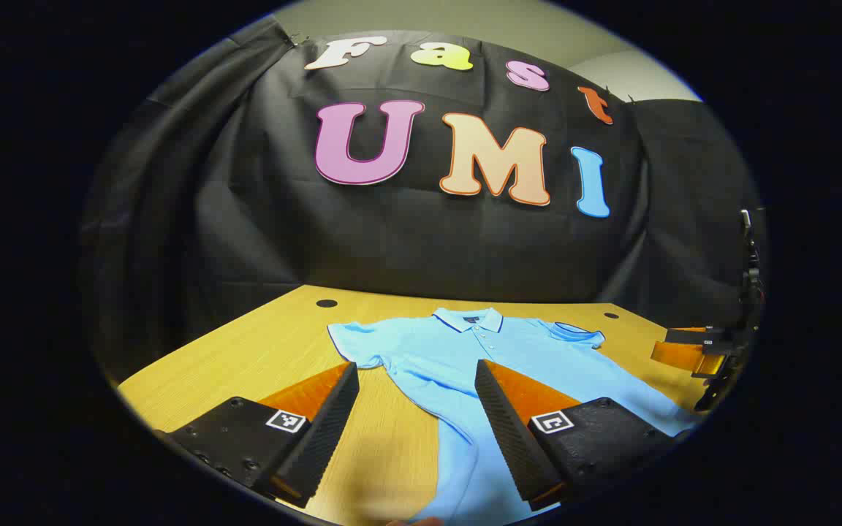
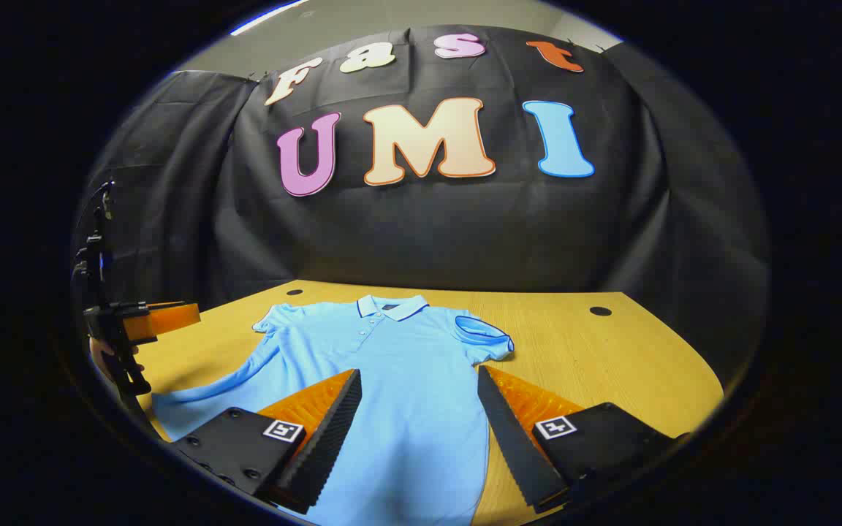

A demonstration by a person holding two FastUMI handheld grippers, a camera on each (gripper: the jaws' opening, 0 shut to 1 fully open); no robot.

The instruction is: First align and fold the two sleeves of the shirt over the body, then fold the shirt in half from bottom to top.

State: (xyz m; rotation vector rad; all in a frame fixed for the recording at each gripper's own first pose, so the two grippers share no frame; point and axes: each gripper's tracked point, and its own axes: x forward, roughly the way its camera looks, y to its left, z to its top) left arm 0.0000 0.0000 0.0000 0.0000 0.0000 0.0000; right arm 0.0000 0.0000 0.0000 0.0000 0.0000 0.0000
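A light blue polo shirt (image 1: 457, 358) (image 2: 392, 365) lies flat on the wooden table (image 1: 245, 358) (image 2: 596, 358), collar toward the black cloth wall, both short sleeves spread out. My left gripper (image 1: 415, 365) hovers open over the shirt's left side, near its left sleeve (image 1: 355, 343). My right gripper (image 2: 418, 372) hovers open above the shirt's lower right part, short of its right sleeve (image 2: 483, 336). Nothing is between either pair of fingers. The right gripper (image 1: 706, 351) also appears at the right edge of the left gripper view, and the left gripper (image 2: 136, 321) at the left edge of the right gripper view.
Small round holes (image 1: 327, 303) (image 2: 600, 311) sit in the table near its back corners. Black cloth hangs close behind the table. Bare wood lies left and right of the shirt.
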